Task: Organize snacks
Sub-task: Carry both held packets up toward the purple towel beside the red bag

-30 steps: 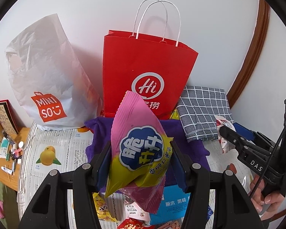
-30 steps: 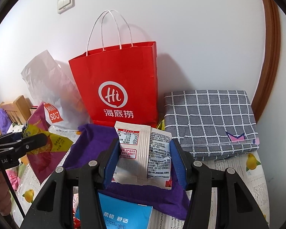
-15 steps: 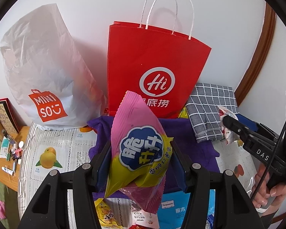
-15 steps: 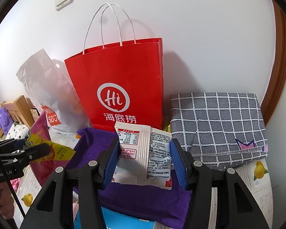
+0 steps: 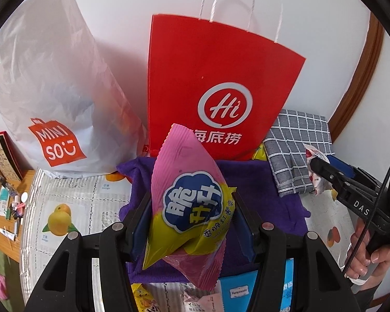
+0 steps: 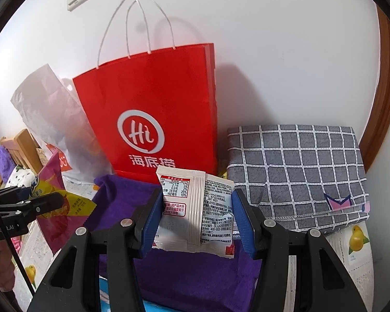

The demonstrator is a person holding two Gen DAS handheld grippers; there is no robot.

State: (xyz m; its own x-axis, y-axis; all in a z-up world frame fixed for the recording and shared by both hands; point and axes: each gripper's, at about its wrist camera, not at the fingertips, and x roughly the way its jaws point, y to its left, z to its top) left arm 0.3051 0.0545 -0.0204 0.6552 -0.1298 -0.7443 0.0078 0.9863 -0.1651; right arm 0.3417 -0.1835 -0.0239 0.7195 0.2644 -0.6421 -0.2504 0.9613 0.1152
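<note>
My left gripper (image 5: 192, 208) is shut on a pink and yellow snack bag (image 5: 189, 202), held upright above the purple cloth (image 5: 260, 182). My right gripper (image 6: 195, 208) is shut on a white snack packet (image 6: 195, 213) with red-framed print, also over the purple cloth (image 6: 132, 195). A red paper bag (image 5: 210, 88) with white handles stands against the wall right behind the cloth. In the left wrist view the right gripper (image 5: 317, 166) shows at the right edge with its packet. In the right wrist view the left gripper (image 6: 52, 202) shows at the left with the pink bag (image 6: 57, 208).
A white plastic shopping bag (image 5: 52, 98) leans on the wall left of the red one. A folded grey checked cloth (image 6: 296, 171) lies to the right. More snack packs (image 5: 202, 299) and a blue pack (image 5: 239, 291) lie near the front on the fruit-print table cover (image 5: 65, 208).
Both grippers moved forward and a little down toward the red paper bag, which looks larger now. Each still holds its packet the same way.
</note>
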